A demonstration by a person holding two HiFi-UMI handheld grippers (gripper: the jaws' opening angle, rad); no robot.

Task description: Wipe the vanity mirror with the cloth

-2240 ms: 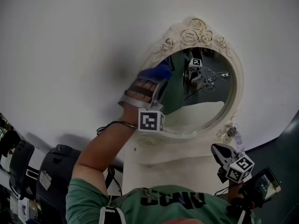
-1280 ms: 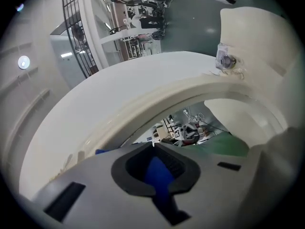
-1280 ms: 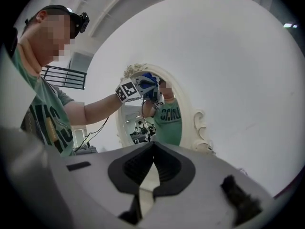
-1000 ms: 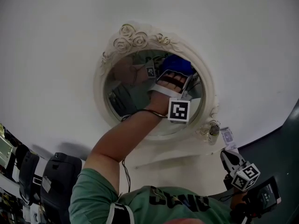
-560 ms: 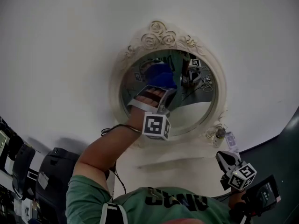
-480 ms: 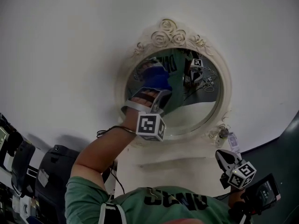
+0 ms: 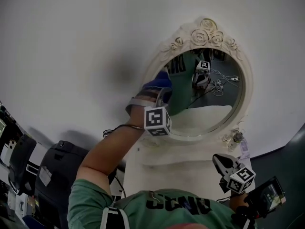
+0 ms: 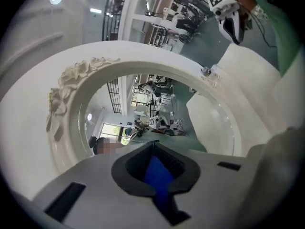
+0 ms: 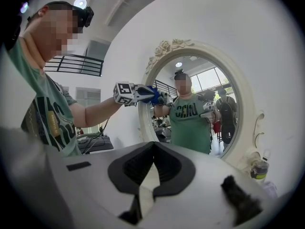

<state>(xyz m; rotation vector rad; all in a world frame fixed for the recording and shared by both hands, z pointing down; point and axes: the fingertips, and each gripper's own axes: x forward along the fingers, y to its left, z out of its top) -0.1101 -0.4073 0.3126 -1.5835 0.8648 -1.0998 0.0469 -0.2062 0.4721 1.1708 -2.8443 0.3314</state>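
L claw (image 7: 159, 87) w/ cloth (image 8: 156, 175) at mirror (image 7: 212, 101) rim.

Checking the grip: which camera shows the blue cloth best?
Left gripper view: the blue cloth is pinched between the shut jaws, close up. Head view shows a bunch at the edge of the mirror; right gripper view, a distant patch.

Probably a staged set inside a lab or workshop hall. A rose-carved vanity mirror (image 7: 206, 34) on a bare white wall (image 7: 71, 42) reflects tangled cables (image 7: 220, 84), and black cases (image 7: 55, 168) crowd the floor.
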